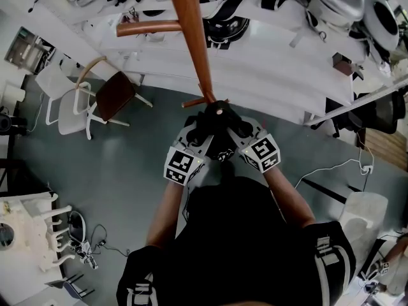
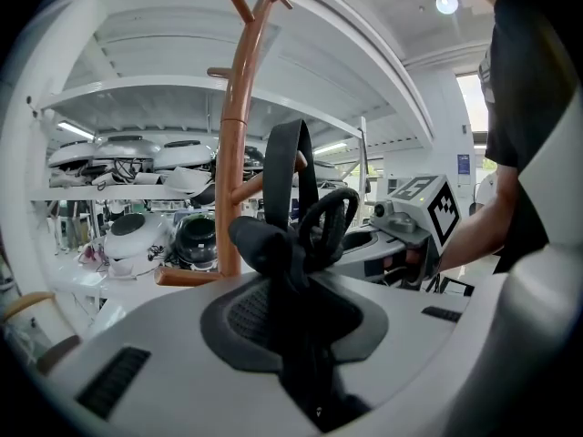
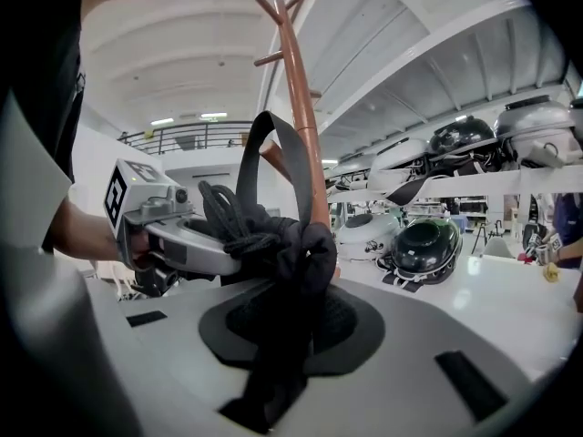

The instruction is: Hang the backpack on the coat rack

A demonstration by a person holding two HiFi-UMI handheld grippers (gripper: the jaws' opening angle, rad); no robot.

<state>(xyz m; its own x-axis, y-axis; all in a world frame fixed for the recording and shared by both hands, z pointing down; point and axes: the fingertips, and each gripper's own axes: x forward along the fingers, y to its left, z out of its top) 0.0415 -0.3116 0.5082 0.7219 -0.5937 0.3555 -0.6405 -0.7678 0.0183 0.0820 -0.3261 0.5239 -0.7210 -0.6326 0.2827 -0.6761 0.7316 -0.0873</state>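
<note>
A black backpack (image 1: 217,127) hangs bunched between both grippers, close in front of the brown wooden coat rack (image 1: 194,40). My left gripper (image 1: 199,140) is shut on black backpack fabric (image 2: 273,253), with a strap loop (image 2: 290,167) standing up beside the rack pole (image 2: 235,153). My right gripper (image 1: 234,139) is shut on the backpack's other fold (image 3: 305,253), its strap loop (image 3: 273,153) rising against the rack pole (image 3: 305,107). The rack's lower peg (image 1: 148,27) sticks out to the left. The bag's body is hidden under the grippers.
White shelving (image 1: 274,62) with helmets (image 3: 424,239) stands behind the rack. A chair (image 1: 95,97) is on the grey floor to the left; a dark office chair (image 1: 382,110) and cables (image 1: 331,167) are at the right. A white rack (image 1: 38,228) stands lower left.
</note>
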